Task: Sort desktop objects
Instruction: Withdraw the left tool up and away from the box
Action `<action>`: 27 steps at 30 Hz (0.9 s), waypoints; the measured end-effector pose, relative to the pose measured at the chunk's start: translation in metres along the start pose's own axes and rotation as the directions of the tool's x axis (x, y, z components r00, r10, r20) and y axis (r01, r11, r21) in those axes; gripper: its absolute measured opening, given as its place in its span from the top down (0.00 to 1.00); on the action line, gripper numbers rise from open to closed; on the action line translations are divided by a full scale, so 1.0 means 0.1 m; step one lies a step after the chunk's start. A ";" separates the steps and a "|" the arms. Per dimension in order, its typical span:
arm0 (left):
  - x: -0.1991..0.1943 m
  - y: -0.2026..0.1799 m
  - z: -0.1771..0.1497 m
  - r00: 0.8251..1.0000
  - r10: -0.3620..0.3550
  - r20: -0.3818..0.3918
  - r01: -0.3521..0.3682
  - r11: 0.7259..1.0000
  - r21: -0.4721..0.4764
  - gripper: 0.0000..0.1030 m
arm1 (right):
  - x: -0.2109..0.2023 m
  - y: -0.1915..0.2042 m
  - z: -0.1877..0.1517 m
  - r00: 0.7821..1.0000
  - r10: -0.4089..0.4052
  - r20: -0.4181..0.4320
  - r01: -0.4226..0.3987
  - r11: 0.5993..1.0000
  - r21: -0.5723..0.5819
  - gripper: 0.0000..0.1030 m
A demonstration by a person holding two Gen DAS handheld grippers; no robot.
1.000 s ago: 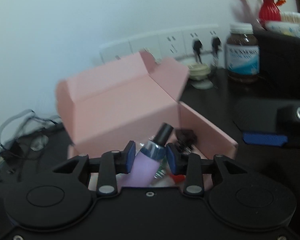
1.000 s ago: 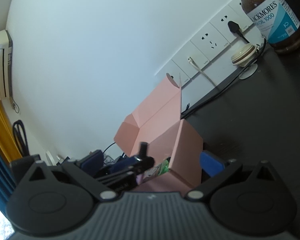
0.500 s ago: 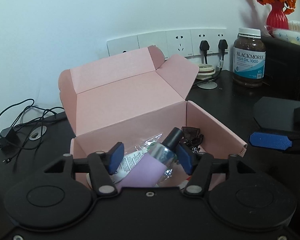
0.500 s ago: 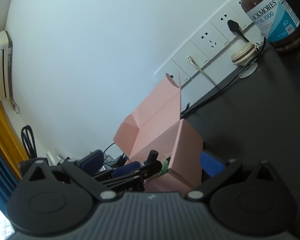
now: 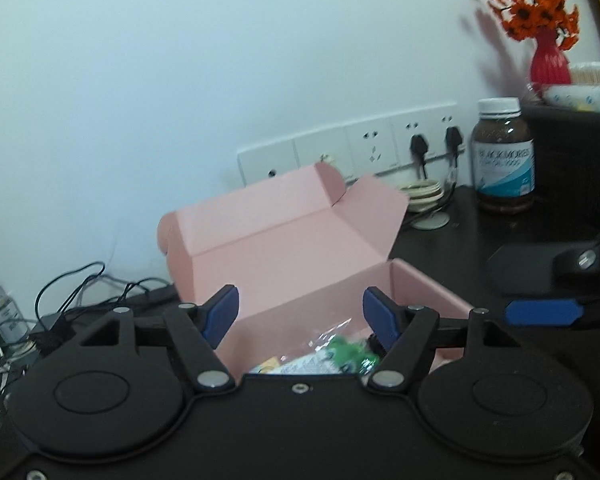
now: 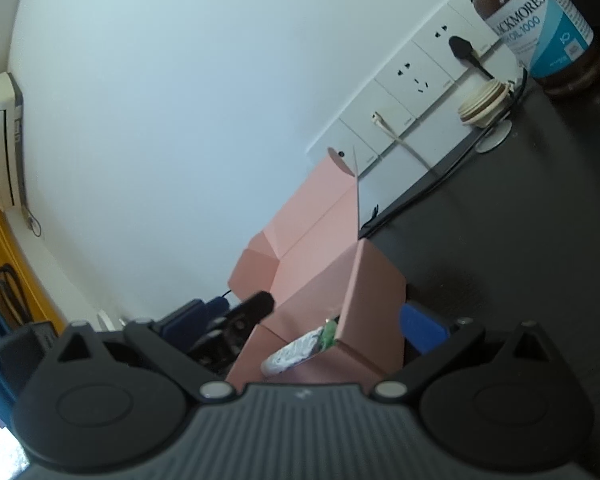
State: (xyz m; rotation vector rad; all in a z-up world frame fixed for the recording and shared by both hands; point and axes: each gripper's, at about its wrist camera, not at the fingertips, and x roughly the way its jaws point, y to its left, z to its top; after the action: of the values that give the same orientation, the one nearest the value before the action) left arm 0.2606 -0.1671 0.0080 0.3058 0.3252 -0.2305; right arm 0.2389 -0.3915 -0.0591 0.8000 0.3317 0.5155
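Observation:
An open pink cardboard box (image 5: 284, 256) stands on the dark desk with its lid folded back. My left gripper (image 5: 300, 316) hovers over its front edge, jaws opening and nothing between the blue pads. Clear and green packets (image 5: 332, 356) lie in the box below it. The purple bottle is out of sight. My right gripper (image 6: 300, 322) is open and empty, and its blue pad (image 5: 544, 312) shows just right of the box. In the right wrist view the box's corner (image 6: 364, 280) lies ahead between the fingers, and the left gripper (image 6: 244, 320) is at its left.
A brown supplement bottle (image 5: 504, 164) stands at the back right by the wall sockets (image 5: 372, 148), next to a beige coiled reel (image 5: 422, 196). A red vase of orange flowers (image 5: 548, 60) sits on a dark cabinet. Tangled black cables (image 5: 80, 300) lie left of the box.
The left jaws opened off the purple bottle, which dropped out of view into the box. The left view tilted up slightly. The right gripper stayed put.

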 end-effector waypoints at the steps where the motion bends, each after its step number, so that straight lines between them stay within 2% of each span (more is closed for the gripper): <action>1: 0.01 0.03 -0.02 1.000 0.007 -0.003 -0.007 1.000 -0.011 0.32 | 0.00 0.01 0.00 1.000 -0.001 0.001 0.001 1.000 -0.006 0.01; 2: 0.01 0.06 -0.04 1.000 0.015 -0.005 -0.015 1.000 -0.022 0.31 | -0.01 0.01 0.00 1.000 0.000 0.001 0.000 1.000 -0.009 0.01; 4: -0.01 0.13 -0.07 1.000 0.027 -0.006 -0.027 0.999 -0.034 0.22 | -0.01 0.01 0.00 1.000 -0.001 -0.001 0.001 1.000 -0.007 0.01; 6: -0.06 0.20 -0.11 1.000 0.029 0.004 -0.029 0.999 -0.035 0.20 | -0.01 0.00 0.00 1.000 -0.002 -0.001 0.002 1.000 -0.004 0.01; 11: -0.29 0.40 -0.24 0.993 0.077 0.084 -0.074 0.997 -0.033 0.13 | -0.02 0.01 0.00 1.000 -0.006 0.000 0.006 1.000 -0.007 0.01; 13: -0.39 0.48 -0.31 0.989 0.088 0.121 -0.084 0.996 -0.044 0.03 | -0.02 0.01 0.00 1.000 -0.007 0.000 0.007 1.000 -0.010 0.01; 20: -0.49 0.55 -0.51 0.980 0.093 0.176 -0.100 0.995 0.030 0.02 | 0.00 0.04 -0.01 1.000 -0.023 -0.009 0.023 0.999 -0.027 0.01; 23: -0.50 0.57 -0.51 0.976 0.089 0.199 -0.093 0.996 0.010 0.02 | 0.02 0.04 -0.01 0.999 -0.037 -0.016 0.036 0.999 -0.025 0.01; 27: -0.51 0.65 -0.50 0.968 0.101 0.231 -0.093 0.995 -0.048 0.00 | 0.10 0.01 0.00 0.997 -0.013 -0.070 0.014 1.000 0.002 0.01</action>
State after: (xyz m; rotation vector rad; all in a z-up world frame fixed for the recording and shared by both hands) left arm 0.2170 -0.0813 -0.0031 0.2544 0.0812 -0.1616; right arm 0.2468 -0.3855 -0.0598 0.7832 0.4022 0.5313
